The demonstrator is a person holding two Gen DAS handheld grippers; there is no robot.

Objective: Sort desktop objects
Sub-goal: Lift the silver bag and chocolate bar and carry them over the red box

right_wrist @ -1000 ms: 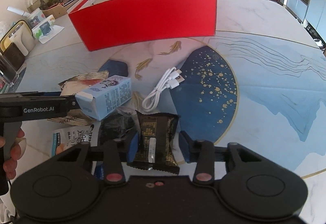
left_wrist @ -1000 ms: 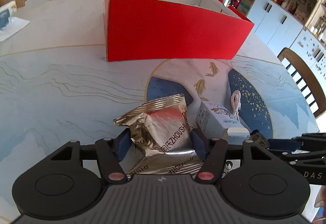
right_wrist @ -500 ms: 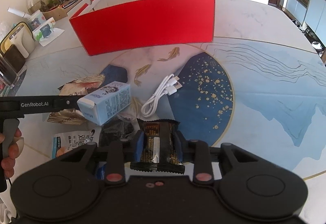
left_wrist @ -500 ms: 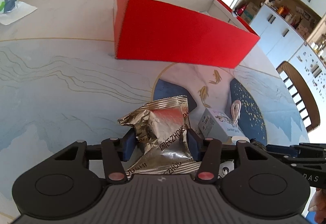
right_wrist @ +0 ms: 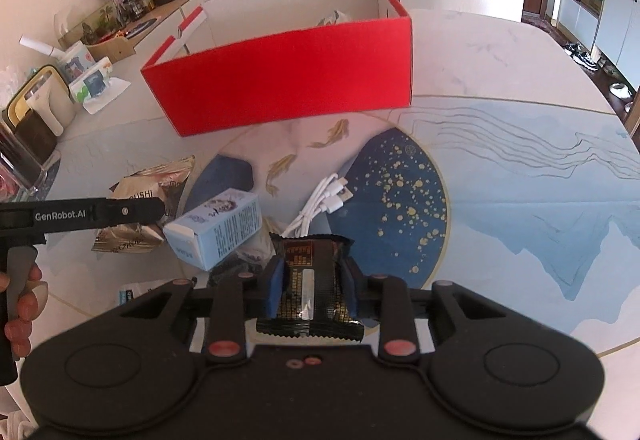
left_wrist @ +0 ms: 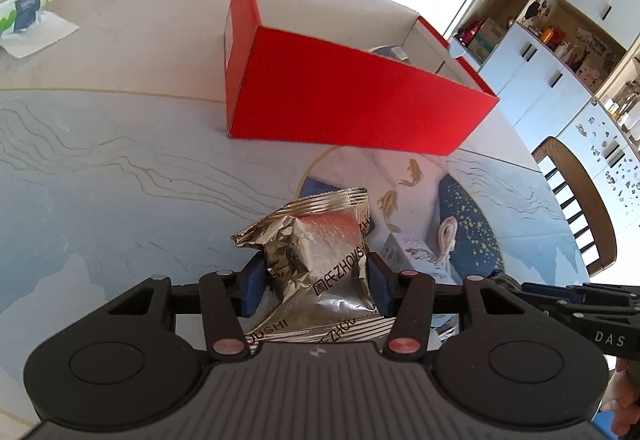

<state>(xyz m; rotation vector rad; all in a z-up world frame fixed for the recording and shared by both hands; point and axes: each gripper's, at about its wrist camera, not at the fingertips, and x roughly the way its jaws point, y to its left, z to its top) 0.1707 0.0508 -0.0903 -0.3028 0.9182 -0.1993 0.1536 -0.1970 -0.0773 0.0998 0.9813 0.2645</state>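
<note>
Silver foil creases between the blue pads of the left gripper (left_wrist: 316, 286), whose jaws have just been closing and now pinch a crumpled silver snack packet printed with dark lettering (left_wrist: 316, 252) by its sides. Ahead of those jaws and slightly to their right stands an open red cardboard box with a white interior (left_wrist: 344, 104) on the round marble-patterned table with a blue and gold inlay (left_wrist: 100, 176). The right gripper (right_wrist: 314, 286), its jaws also just closing, clamps a black snack wrapper with gold print (right_wrist: 310, 280) between its pads. Just ahead and left of those jaws lies a pale blue rectangular carton (right_wrist: 218, 226) on its side; just ahead, a coiled white charging cable (right_wrist: 320, 202). The red box sits well beyond both. A person's hand (right_wrist: 20, 304) grips the left tool's handle.
</note>
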